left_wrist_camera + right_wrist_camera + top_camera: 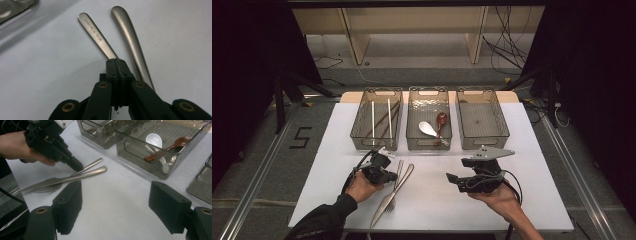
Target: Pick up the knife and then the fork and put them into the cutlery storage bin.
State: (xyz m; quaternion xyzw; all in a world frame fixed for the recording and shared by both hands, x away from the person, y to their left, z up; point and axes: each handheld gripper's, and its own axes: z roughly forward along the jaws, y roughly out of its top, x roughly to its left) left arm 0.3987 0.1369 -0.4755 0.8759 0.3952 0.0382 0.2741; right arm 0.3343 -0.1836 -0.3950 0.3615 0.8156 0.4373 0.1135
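A steel fork (396,181) and a steel knife (398,189) lie crossed on the white table, handles pointing toward the bins. My left gripper (394,176) is shut, its tips down on the fork's handle (96,36), with the knife's handle (130,35) just to its right. From these frames I cannot tell if the fork is pinched. The right gripper view shows that gripper (76,167) touching the fork (88,165) above the knife (82,175). My right gripper (453,181) is held low to the right, its jaws open (115,205) and empty.
Three clear bins stand in a row at the back. The left bin (362,131) holds chopsticks, the middle bin (428,144) a white spoon (427,128) and a red-brown spoon (441,121). The right bin (482,120) holds nothing.
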